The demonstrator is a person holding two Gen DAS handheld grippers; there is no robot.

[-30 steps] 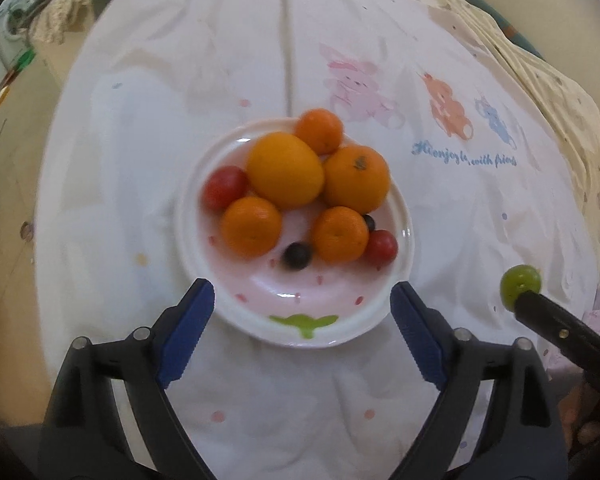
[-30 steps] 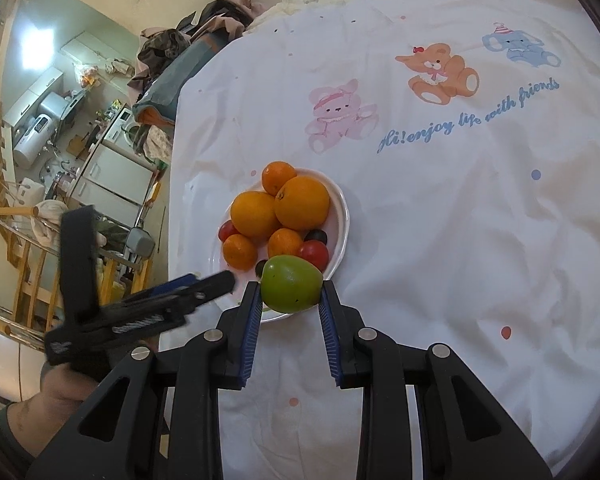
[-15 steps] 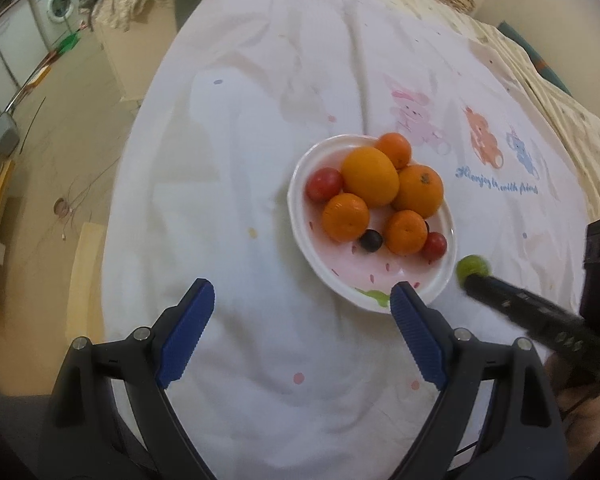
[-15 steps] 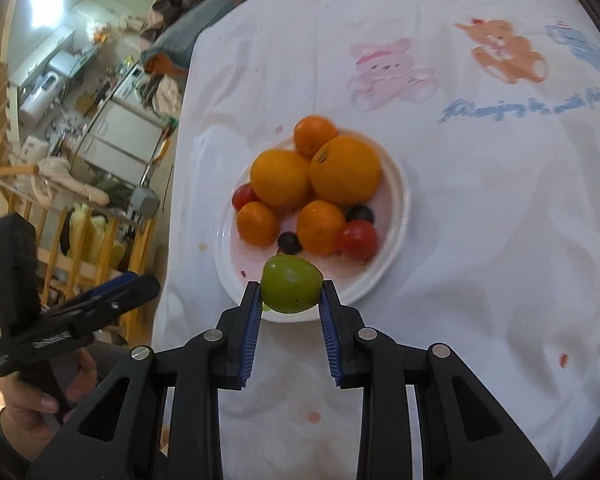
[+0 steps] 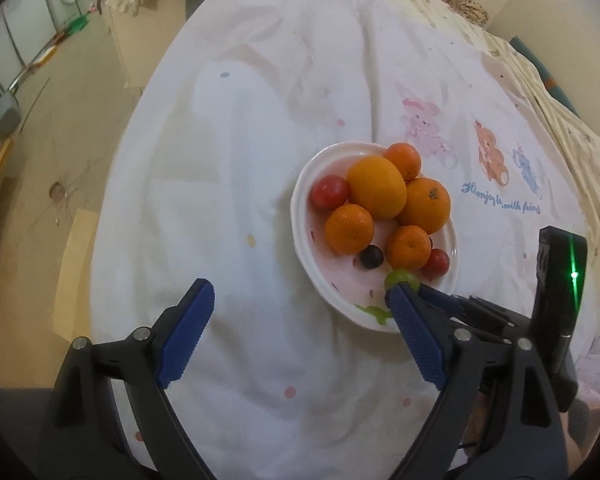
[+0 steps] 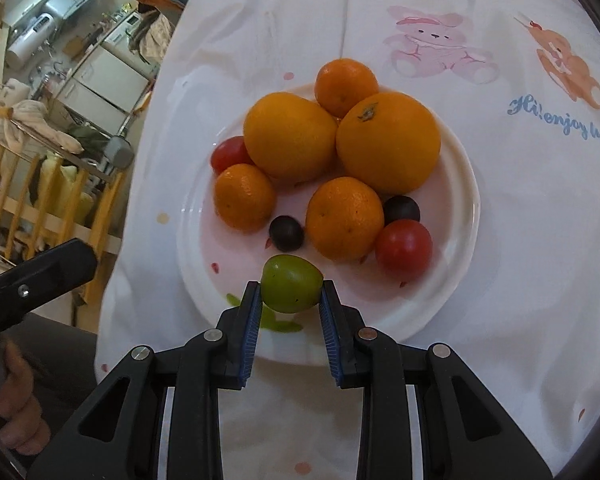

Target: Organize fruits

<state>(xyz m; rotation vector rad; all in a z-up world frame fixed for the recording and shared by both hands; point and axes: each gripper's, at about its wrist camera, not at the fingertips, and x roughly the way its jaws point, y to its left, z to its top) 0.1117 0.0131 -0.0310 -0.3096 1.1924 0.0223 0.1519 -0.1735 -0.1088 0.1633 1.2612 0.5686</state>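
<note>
Green fruit (image 6: 291, 283) clamped between pads of right hand-held gripper (image 6: 288, 303), above near rim of plate (image 6: 466, 216).

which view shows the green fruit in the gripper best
The right wrist view: the green fruit sits whole between the right gripper pads, over the plate rim. The left wrist view shows only its top, the rest hidden behind a blue pad.
</note>
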